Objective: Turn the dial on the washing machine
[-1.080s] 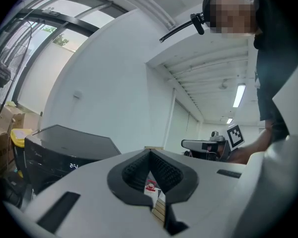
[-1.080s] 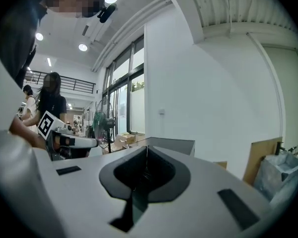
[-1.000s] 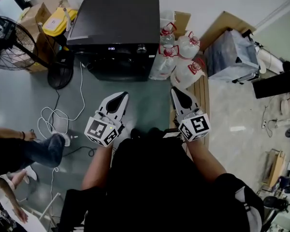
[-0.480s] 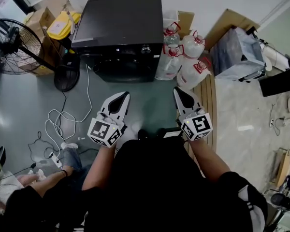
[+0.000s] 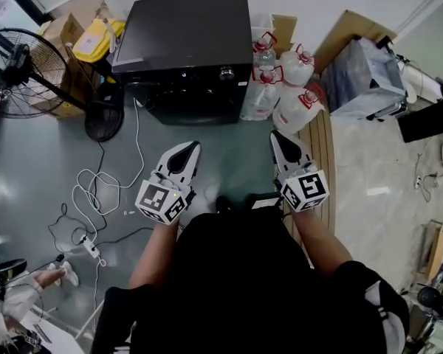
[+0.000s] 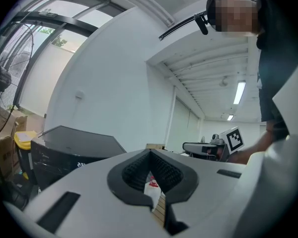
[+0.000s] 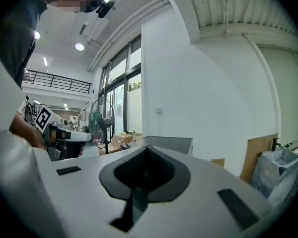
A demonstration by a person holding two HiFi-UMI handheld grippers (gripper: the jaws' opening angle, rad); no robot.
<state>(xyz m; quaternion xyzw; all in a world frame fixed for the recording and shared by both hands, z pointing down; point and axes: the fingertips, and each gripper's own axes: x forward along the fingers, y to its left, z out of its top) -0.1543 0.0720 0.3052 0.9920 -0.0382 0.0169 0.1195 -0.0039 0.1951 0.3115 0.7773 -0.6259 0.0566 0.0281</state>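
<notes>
The black washing machine [image 5: 184, 39] stands at the far wall, its round silver dial [image 5: 227, 72] on the right of the front panel. Both grippers hover over the floor well short of it, pointing at it. My left gripper [image 5: 184, 149] is shut with nothing in it, and my right gripper [image 5: 280, 139] is shut and empty too. In the left gripper view the closed jaws [image 6: 150, 155] sit low, with the machine [image 6: 72, 150] off to the left. The right gripper view shows its closed jaws [image 7: 146, 153] and the machine's top [image 7: 164, 144] just beyond.
Several water jugs [image 5: 284, 87] stand right of the machine, beside a wooden pallet [image 5: 316, 142]. A standing fan [image 5: 22, 72], cardboard boxes and a yellow container [image 5: 96, 35] are on the left. Cables [image 5: 96, 194] trail on the floor. A person [image 5: 15, 301] crouches at lower left.
The person at lower left has drawn back toward the corner. Both grippers stay shut, side by side, and the view has shifted slightly.
</notes>
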